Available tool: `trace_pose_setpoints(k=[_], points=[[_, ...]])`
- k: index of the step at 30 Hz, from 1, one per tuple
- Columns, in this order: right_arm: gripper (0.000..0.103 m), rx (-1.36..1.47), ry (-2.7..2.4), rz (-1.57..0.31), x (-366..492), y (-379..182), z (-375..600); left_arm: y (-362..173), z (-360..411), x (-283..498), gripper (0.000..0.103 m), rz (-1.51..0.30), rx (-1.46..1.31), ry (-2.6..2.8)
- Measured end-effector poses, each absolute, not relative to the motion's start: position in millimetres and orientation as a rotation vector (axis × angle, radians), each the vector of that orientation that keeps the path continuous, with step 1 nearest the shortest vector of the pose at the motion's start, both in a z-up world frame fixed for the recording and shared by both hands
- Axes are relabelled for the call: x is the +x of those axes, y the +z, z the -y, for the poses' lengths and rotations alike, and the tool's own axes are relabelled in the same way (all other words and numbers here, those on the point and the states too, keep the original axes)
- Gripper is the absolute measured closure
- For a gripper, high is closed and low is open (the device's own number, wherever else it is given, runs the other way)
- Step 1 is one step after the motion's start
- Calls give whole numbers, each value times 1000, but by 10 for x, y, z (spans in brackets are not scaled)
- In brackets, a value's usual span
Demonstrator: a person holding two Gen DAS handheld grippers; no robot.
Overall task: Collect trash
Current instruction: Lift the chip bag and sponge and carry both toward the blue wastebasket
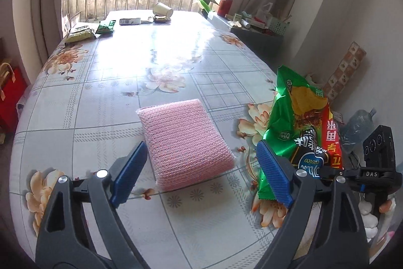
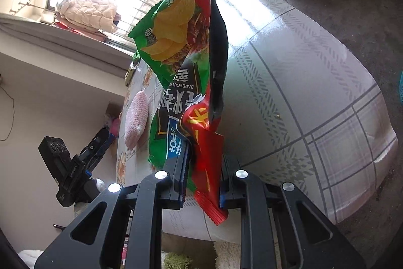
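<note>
Fingers (image 2: pixel 228 183) of the right gripper (image 2: pixel 201 183) are clamped on the low edge of the chip bag (image 2: pixel 181 47), lifting it off the table (image 2: pixel 289 82) as trash, while the left gripper (image 1: pixel 201 175) stands wide apart and empty above the sponge (image 1: pixel 183 140).
</note>
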State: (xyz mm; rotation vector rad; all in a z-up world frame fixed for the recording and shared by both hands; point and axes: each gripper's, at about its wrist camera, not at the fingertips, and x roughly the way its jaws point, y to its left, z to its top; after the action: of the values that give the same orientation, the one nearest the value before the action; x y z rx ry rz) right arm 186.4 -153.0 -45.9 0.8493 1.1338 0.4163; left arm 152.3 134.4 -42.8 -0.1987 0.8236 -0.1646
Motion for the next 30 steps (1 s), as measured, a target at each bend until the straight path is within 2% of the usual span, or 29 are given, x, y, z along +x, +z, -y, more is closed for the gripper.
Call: trace_pose_setpoints(k=[6,15,19,21,22,30], points=[[84,827,405,-1127,1896,-414,1451,-579,-1405,1894,17,-915,-266,-108],[85,838,411,-1119,1862,-437,1493,-827,-1299,2190,17,-1008,-215,10],[85,838,411,-1115,1855,-445,1498,-845,-1322,2163,17,-988,-197,12],[85,837,411,-1112,1844,-448,1492,-841,-1344,2137,20,-983,-200,3],[85,838,412,-1111,1840,-447,1492,-831,-1347,2111,24,-979,-198,4],[85,923,444,-1097,1803,-502,1589,-816,-1352,1994,26,-974,-213,-22]])
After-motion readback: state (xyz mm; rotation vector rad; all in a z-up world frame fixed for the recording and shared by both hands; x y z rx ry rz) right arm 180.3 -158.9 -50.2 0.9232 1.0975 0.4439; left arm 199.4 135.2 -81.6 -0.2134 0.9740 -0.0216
